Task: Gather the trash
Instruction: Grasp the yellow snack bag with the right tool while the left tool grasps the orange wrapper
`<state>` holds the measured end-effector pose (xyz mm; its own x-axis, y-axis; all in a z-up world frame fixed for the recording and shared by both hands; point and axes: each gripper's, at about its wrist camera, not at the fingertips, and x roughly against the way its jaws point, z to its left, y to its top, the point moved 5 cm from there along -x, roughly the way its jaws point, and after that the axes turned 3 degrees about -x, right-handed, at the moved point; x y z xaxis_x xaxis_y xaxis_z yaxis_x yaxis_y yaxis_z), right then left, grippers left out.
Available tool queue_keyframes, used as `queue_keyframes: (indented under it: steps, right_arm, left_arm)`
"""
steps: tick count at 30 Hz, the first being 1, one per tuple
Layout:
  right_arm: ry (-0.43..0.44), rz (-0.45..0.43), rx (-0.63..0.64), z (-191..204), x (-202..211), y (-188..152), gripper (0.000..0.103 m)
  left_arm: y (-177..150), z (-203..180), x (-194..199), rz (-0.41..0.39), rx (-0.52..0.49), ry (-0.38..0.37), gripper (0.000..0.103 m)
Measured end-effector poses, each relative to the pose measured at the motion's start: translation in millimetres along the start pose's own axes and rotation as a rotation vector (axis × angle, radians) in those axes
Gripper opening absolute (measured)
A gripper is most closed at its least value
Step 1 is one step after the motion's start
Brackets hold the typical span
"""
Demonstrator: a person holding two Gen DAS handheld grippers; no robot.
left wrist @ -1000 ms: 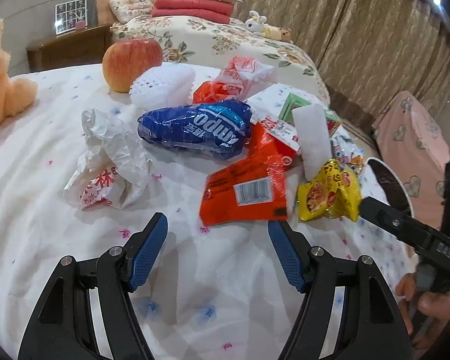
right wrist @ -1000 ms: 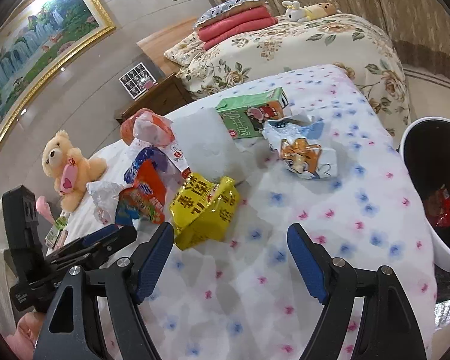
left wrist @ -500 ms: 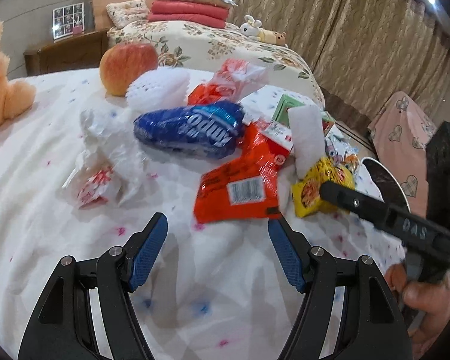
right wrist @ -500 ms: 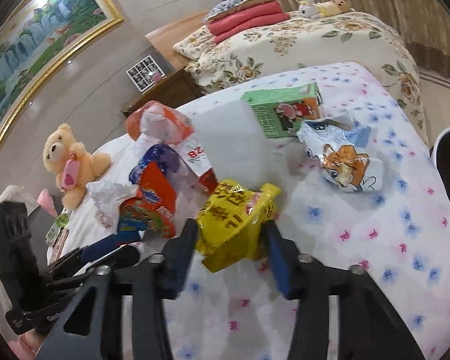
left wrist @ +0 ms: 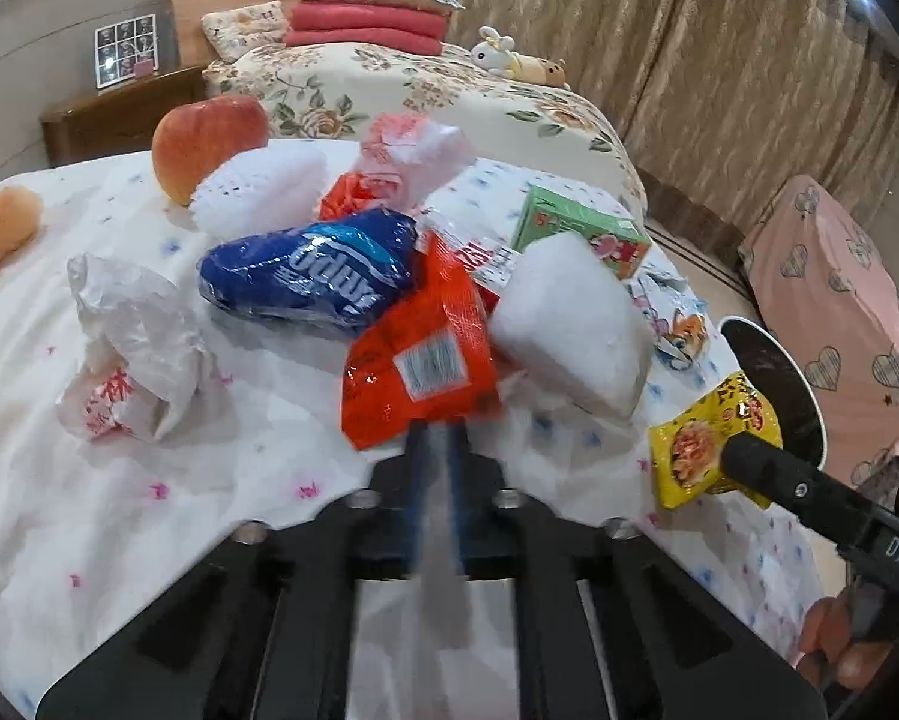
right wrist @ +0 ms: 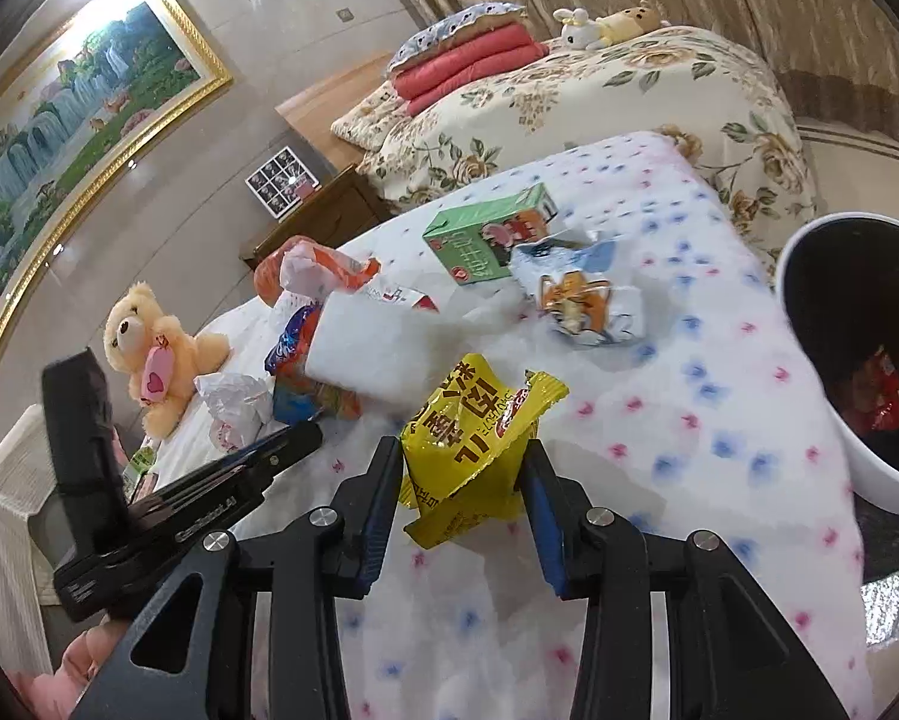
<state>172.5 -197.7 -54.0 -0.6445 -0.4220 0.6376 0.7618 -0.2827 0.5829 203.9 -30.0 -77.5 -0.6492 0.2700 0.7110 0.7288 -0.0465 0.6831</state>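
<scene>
Your right gripper (right wrist: 464, 474) has its blue-padded fingers (right wrist: 383, 498) clamped on the crinkled yellow snack wrapper (right wrist: 479, 438), low in the middle of the right wrist view. Its jaws have just been closing, and the wrapper sits squeezed between the pads, its lower corner hanging free above the white floral bedsheet (right wrist: 659, 420). In the left wrist view that same wrapper (left wrist: 710, 441) appears at the lower right of the frame, on the tip of the right gripper's black finger.

Your left gripper (left wrist: 440, 438), blurred at lower centre of its own view, has its jaws drawn together at the bottom edge of the flat orange-red plastic packet (left wrist: 419, 360). They have just been closing; the blur hides whether the packet's edge is actually pinched.

The rest of the trash lies heaped across the middle of the left view: a blue plastic tissue pack (left wrist: 311, 273) left of the red packet, a crumpled white plastic bag (left wrist: 131, 348) further left, a white foam block (left wrist: 569, 330) to the right, and a green drink carton (left wrist: 581, 228) beyond it. A red apple (left wrist: 206, 141) rests in the upper left beside a white foam fruit net (left wrist: 257, 192).

The round white bin with a black liner (right wrist: 857, 360) stands at the right edge of the right view, off the bed's edge, with a red wrapper already inside.
</scene>
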Motion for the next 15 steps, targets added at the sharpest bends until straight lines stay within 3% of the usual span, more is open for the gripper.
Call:
queue_keyframes:
  steps: [11, 15]
  right_arm:
    - [-0.023, -0.046, -0.025, -24, 26, -2, 0.041]
    - [-0.026, -0.056, -0.037, -31, 35, -5, 0.041]
  left_arm:
    - [-23, -17, 34, -0.067, -0.007, -0.021, 0.000]
    - [-24, -23, 35, -0.061, -0.027, 0.007, 0.001]
